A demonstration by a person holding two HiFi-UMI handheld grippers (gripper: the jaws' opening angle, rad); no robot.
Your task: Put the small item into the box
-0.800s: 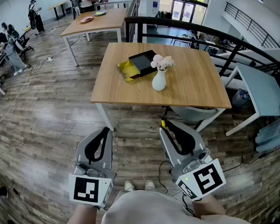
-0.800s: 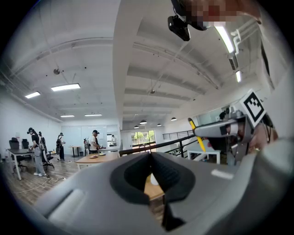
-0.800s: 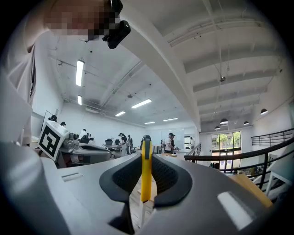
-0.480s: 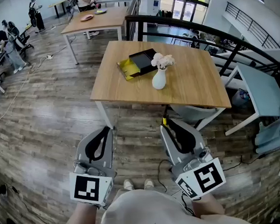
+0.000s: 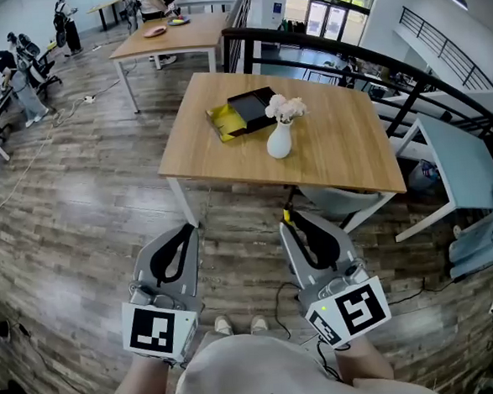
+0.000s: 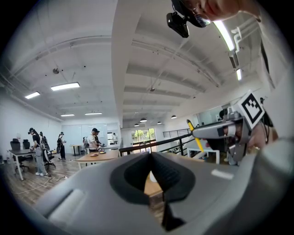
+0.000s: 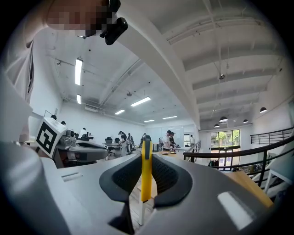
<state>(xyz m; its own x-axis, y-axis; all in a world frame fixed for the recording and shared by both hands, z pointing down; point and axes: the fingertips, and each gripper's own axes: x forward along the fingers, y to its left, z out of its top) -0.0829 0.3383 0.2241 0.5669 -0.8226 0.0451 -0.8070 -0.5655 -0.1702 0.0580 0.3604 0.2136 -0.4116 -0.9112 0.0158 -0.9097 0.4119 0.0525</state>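
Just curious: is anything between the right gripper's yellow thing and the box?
The white flower vase stands just before the box, slightly right, near the path of the right gripper's yellow item. Nothing else visible.

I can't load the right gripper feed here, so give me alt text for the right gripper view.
The right gripper has its jaws shut on a slim yellow plastic stick with a dark tip, held upright between them. Behind it lies an open office with people at desks and a dark railing at right.

We are in an open office loft: wood floor [image 5: 79,212], tables [image 5: 344,151] at twelve, people [image 5: 24,81] at ten, railing [image 5: 406,67] at one.
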